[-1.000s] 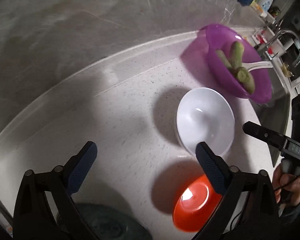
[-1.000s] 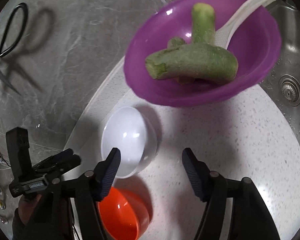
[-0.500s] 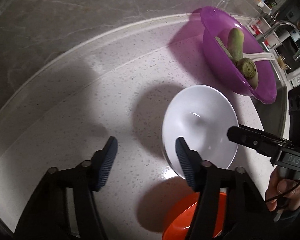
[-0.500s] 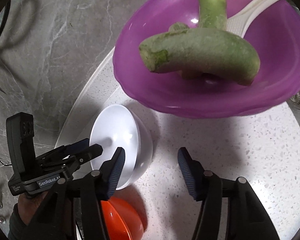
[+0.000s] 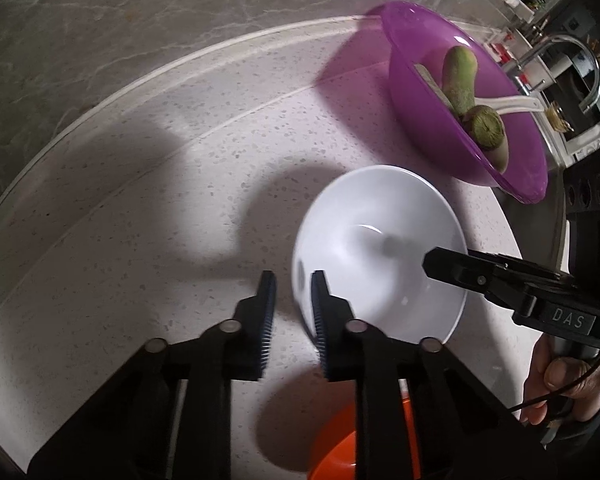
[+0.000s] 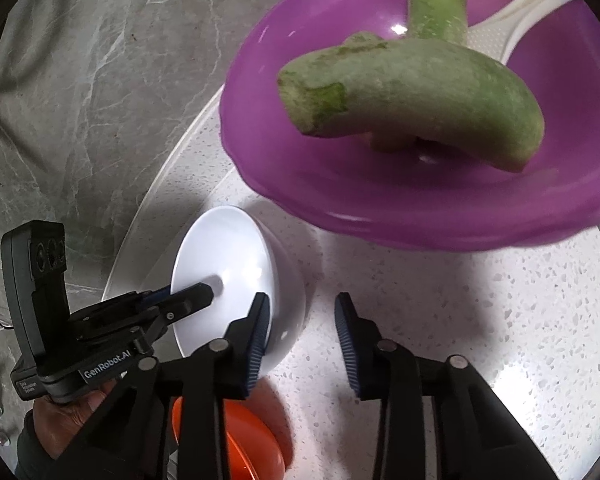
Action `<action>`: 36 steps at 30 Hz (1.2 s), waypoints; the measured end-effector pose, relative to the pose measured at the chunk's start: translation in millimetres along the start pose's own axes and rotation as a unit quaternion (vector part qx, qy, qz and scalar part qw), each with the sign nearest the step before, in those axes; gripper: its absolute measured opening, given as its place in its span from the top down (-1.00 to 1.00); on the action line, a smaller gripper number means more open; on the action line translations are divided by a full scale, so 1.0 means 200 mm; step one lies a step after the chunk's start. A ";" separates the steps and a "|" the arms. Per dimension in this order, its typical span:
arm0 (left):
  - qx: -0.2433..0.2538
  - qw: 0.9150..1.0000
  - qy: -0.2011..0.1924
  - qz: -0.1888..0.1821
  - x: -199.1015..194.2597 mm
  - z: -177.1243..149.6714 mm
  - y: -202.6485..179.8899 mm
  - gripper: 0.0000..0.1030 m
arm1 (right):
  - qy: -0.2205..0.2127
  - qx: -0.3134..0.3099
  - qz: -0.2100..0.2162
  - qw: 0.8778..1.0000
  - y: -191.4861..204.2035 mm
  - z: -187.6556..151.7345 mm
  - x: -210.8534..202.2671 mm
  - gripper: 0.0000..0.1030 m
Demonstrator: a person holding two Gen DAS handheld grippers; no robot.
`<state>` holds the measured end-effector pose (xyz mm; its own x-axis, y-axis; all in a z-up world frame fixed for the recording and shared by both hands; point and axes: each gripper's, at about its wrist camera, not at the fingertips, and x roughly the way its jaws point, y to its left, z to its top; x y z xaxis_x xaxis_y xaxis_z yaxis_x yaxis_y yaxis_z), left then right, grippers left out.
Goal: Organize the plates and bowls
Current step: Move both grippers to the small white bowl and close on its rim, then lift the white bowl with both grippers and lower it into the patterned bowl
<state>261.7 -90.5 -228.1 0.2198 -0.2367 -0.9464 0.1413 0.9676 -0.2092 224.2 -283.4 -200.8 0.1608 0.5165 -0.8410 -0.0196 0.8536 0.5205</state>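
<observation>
Grippers meet at the white bowl [image 5: 380, 248]: left gripper [image 5: 292, 284] pinches its rim, right gripper [image 6: 302, 306] is closing across the rim, not yet squeezing.

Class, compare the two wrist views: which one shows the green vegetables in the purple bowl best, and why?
The right wrist view: the green vegetables fill the upper frame, close, with a cut end and skin texture clear inside the purple bowl. The left wrist view shows them small, near the frame's upper right edge, seen end-on over the bowl's rim.

Glossy white bowl [image 5: 380, 248] upright on speckled counter, between purple bowl [image 5: 464, 100] and orange bowl [image 6: 236, 444]
</observation>
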 end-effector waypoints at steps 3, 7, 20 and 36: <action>0.002 1.000 0.003 -0.001 0.00 0.00 -0.04 0.80 | -0.002 -0.008 -0.002 1.000 0.02 0.01 -0.02 0.67; -0.003 1.000 0.002 -0.007 0.00 0.00 -0.04 0.81 | -0.002 -0.002 0.002 1.000 0.02 0.02 -0.01 0.69; -0.019 1.000 0.000 -0.016 -0.09 -0.01 -0.04 0.82 | -0.010 0.006 0.006 1.000 0.02 0.04 -0.08 0.71; -0.035 0.998 -0.043 -0.025 -0.53 -0.24 0.08 0.81 | -0.018 -0.047 0.025 0.998 0.38 -0.08 -0.23 0.71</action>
<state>193.9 -45.9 -143.8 0.2976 -0.2880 -0.9102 0.0862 0.9576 -0.2749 199.6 -240.8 -125.2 0.1921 0.5577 -0.8075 -0.1199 0.8300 0.5447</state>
